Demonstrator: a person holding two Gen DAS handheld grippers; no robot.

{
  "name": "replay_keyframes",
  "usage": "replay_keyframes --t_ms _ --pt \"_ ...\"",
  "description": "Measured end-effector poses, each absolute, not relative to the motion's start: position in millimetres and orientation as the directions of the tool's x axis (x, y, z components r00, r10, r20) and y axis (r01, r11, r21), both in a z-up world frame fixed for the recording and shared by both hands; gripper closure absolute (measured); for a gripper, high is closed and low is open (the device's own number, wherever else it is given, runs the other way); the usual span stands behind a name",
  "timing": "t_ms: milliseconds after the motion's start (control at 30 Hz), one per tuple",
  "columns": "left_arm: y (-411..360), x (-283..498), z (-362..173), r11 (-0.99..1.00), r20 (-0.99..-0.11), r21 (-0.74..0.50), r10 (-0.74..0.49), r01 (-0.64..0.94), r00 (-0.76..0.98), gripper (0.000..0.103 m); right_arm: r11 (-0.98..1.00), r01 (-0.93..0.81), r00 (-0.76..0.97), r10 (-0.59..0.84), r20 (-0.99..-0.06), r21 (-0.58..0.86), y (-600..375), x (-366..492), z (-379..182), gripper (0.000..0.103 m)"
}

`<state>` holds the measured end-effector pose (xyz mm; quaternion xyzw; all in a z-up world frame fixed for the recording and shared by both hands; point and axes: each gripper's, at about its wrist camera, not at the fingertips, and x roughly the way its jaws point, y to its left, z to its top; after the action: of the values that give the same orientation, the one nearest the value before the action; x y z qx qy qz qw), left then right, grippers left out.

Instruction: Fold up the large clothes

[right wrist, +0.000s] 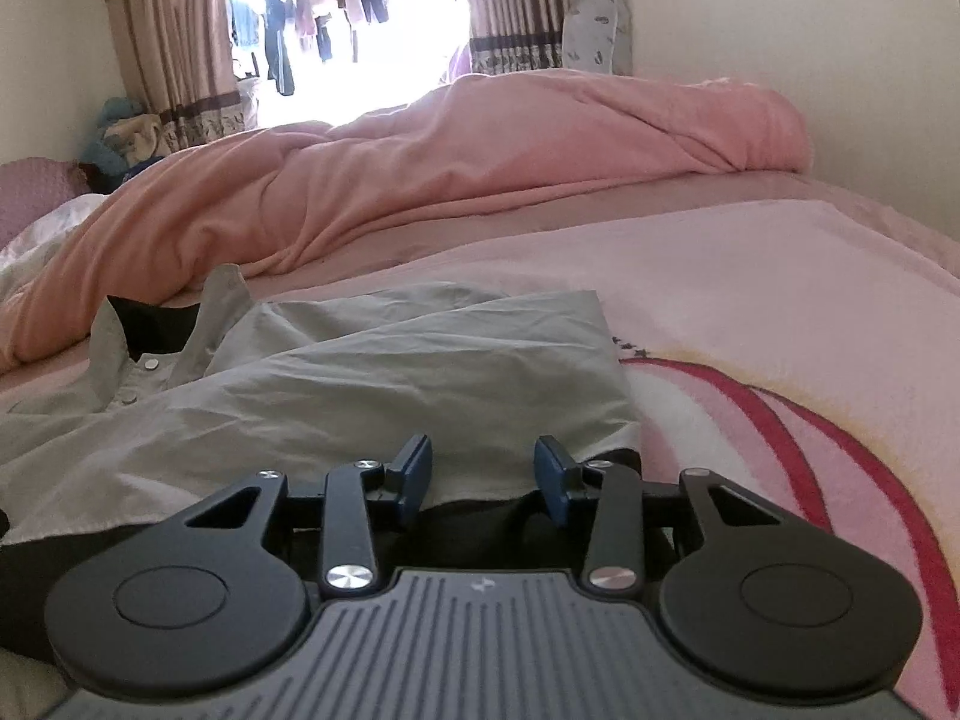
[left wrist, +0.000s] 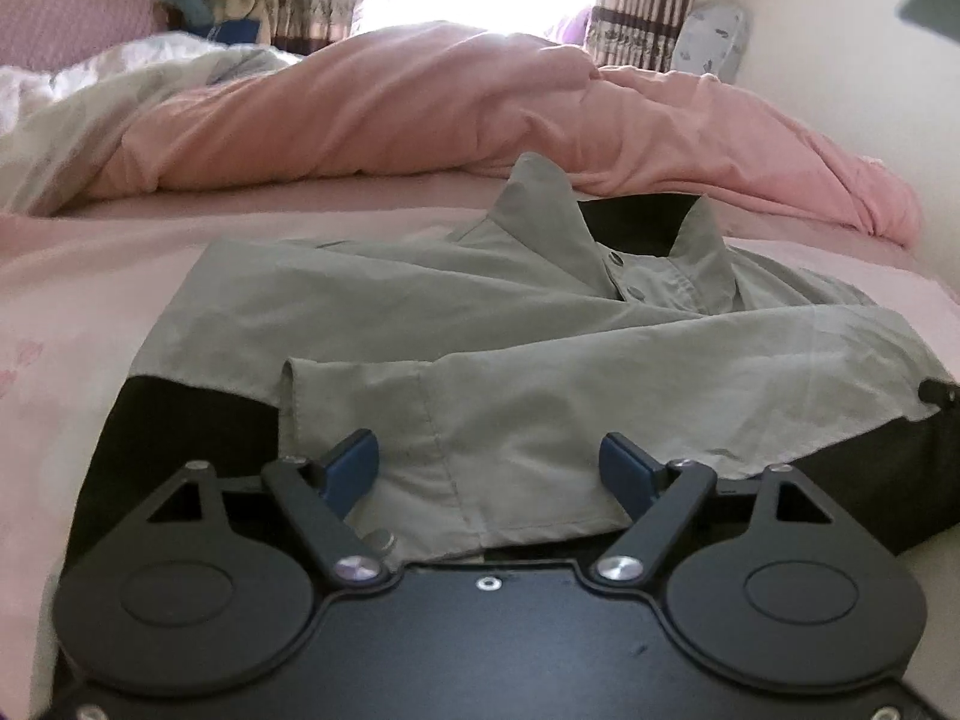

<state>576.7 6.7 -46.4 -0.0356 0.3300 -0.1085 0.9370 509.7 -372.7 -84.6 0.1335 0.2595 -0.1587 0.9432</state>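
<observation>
A grey-green button shirt (left wrist: 420, 312) lies collar-away on the pink bed, with black fabric (left wrist: 180, 420) showing under its near edge. One sleeve is folded across the body, its cuff (left wrist: 480, 420) pointing left. My left gripper (left wrist: 489, 462) hovers low over that cuff with its jaws wide open, the cuff lying loose between the blue pads. In the right wrist view the shirt (right wrist: 360, 384) has a straight folded right edge. My right gripper (right wrist: 485, 471) is at the shirt's near hem, half open; the hem lies between the pads without being pinched.
A bunched pink duvet (left wrist: 420, 108) runs across the bed just beyond the collar (left wrist: 540, 210). A pink blanket with red lines (right wrist: 780, 360) covers the bed right of the shirt. Curtains (right wrist: 168, 48) and a bright window are at the back, a wall at the right.
</observation>
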Motion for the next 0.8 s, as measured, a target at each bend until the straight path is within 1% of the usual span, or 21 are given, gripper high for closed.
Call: replay_keyframes --t_ms 100,200,267,333,400,500,567,633,733,800 --pt "14.8 567.9 -32.6 0.966 -0.593 -0.189 -0.257 0.178 0.763 0.021 0.905 0.37 0.834 -0.223 -0.505 0.212 -374.1 492.4 -70.4 0.056" --pt "18.6 543.0 -18.1 0.963 -0.557 -0.171 -0.27 0.209 0.786 0.021 0.924 0.331 0.85 -0.204 -0.485 0.193 -369.7 474.2 -60.9 0.056" --pt "18.1 527.3 -13.6 0.958 -0.549 -0.159 -0.287 0.24 0.785 0.02 0.932 0.316 0.849 -0.195 -0.491 0.176 -366.9 465.5 -60.0 0.055" --pt "16.1 517.5 -17.8 0.954 -0.562 -0.152 -0.297 0.257 0.772 0.02 0.937 0.309 0.835 -0.185 -0.518 0.164 -365.7 462.0 -65.0 0.055" --pt "15.2 515.8 -28.6 0.953 -0.594 -0.156 -0.302 0.261 0.746 0.02 0.94 0.307 0.819 -0.179 -0.545 0.152 -365.7 461.9 -75.3 0.055" --pt "13.2 521.7 -50.2 0.961 -0.634 -0.133 -0.27 0.241 0.725 0.019 0.949 0.29 0.817 -0.177 -0.548 0.125 -364.0 462.1 -87.8 0.055" --pt "11.9 522.7 -58.3 0.956 -0.614 -0.119 -0.283 0.268 0.737 0.013 0.955 0.279 0.823 -0.182 -0.538 0.104 -361.6 461.7 -90.9 0.055" --pt "10.8 521.9 -60.6 0.953 -0.602 -0.104 -0.287 0.284 0.745 0.011 0.956 0.277 0.824 -0.185 -0.536 0.095 -359.8 461.2 -91.3 0.055" --pt "11.5 523.8 -57.3 0.953 -0.613 -0.115 -0.29 0.28 0.735 0.01 0.958 0.266 0.823 -0.171 -0.542 0.102 -361.6 459.5 -89.2 0.055" --pt "14.2 525.0 -50.0 0.955 -0.637 -0.146 -0.289 0.256 0.714 0.01 0.954 0.261 0.816 -0.135 -0.562 0.15 -365.8 450.3 -81.8 0.055"
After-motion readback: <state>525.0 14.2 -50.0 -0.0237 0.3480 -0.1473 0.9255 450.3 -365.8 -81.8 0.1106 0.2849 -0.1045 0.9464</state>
